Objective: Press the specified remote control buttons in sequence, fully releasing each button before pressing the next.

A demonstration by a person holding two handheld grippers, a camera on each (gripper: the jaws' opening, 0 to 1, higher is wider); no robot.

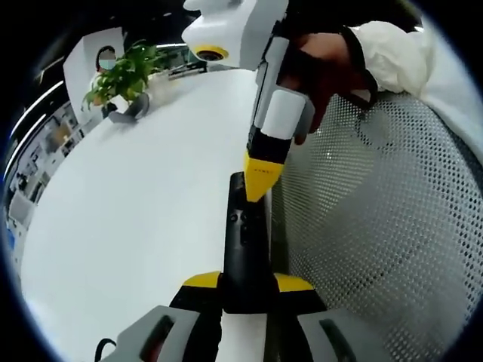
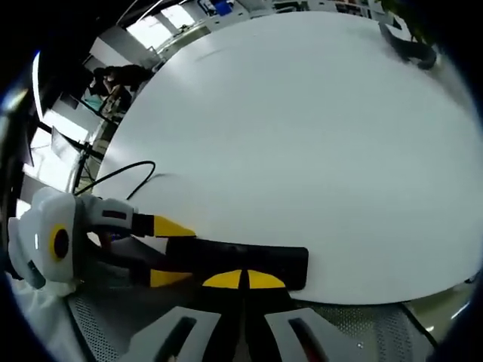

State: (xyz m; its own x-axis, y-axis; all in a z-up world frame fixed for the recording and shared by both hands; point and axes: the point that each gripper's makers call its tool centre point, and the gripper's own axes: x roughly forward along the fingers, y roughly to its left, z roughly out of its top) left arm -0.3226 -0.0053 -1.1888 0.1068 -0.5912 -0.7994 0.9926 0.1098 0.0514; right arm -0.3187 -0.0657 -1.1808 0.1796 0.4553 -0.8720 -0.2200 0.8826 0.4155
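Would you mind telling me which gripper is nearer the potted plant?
Right. The right gripper presses the remote's far end, towards the potted plant; the left gripper clamps its near end, farther away.

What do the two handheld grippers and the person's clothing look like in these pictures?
Each gripper has a white and grey body with black jaws tipped in yellow: the right gripper, the left gripper. The hand wears a black glove below a white sleeve.
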